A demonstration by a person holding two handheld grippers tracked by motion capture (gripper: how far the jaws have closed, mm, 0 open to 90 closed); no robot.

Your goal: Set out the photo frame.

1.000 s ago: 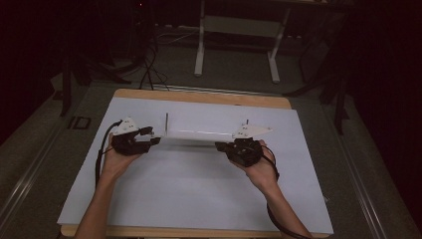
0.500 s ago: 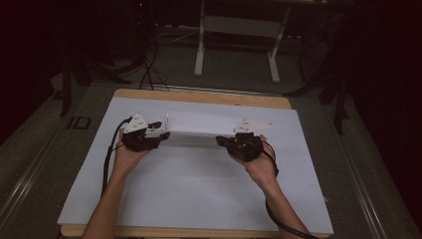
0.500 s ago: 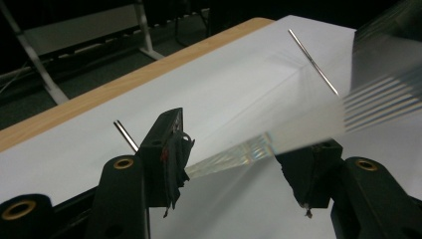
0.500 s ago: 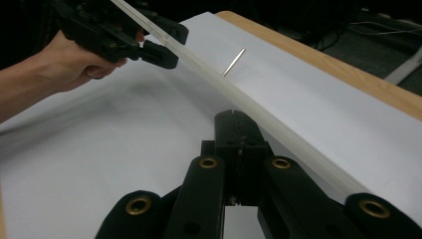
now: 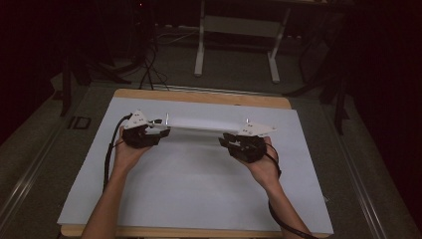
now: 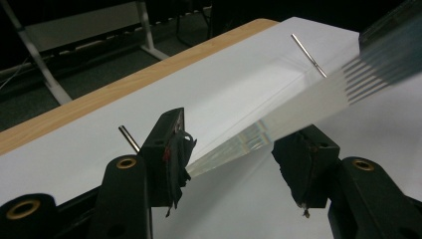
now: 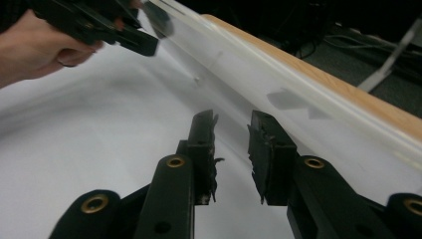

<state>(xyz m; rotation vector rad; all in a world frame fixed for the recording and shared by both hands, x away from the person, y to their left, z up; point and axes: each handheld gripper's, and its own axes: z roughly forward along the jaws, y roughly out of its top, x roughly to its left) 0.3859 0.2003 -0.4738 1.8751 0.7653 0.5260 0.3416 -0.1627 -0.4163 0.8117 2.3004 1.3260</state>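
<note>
Bare forearms, no sleeves; both grippers [image 5: 144,133] [image 5: 245,144] black, grey three-cornered top plates, brass-ringed screw holes on jaw arms, black trailing cables [image 5: 107,159]

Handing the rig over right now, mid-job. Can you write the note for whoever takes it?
Left gripper: fingers wide, with the near end of the clear strip between them, against one finger; open, no clamp visible.
Right gripper: fingers have just been opening, with nothing between them; it sits beside the strip's other end.
The strip lies along the far part of the white table cover, with a metal pin at each end.
Done: the right side looks released.
Left: probably freeing the left end and backing both grippers off.
</note>
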